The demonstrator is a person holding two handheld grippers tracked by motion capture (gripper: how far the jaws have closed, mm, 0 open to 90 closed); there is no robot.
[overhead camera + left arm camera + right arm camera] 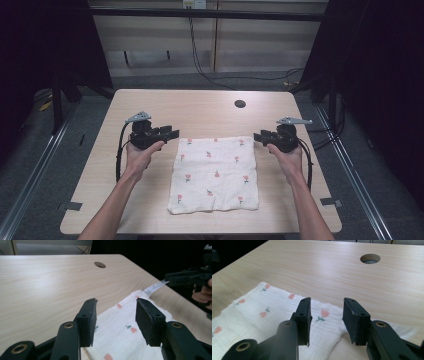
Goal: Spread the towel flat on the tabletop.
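While setting up the pinch on the far corners, start by reading the cloth (pixel 215 175): spread flat in the lower middle of the high view, with its near hem close to the bottom edge of the tabletop (pixel 150 210) and nothing lying on it. Leave that near hem alone, probably as the line to fold toward, and ignore the grey tape marks (pixel 74 205) at the lower corners, well apart from the work. Higher in the frame, bring the left gripper (pixel 172 133), fingers (pixel 87 315) about half open and gripping nothing, down over the cloth's upper left corner. Do the same at the upper right corner with the right gripper (pixel 257 136), likewise parted and empty, with that corner (pixel 329 322) just below the fingers (pixel 355 320) in the right gripper view. Slide one finger low along the wood, catch the edge cleanly and close both sides together to avoid skewing the cloth. Lift only enough to clear the weave. Farther up, note the round hole (pixel 240 104), well apart from the far hem and unlikely to snag. Beyond the tabletop, disregard the cables (pixel 200 60) in the upper middle.
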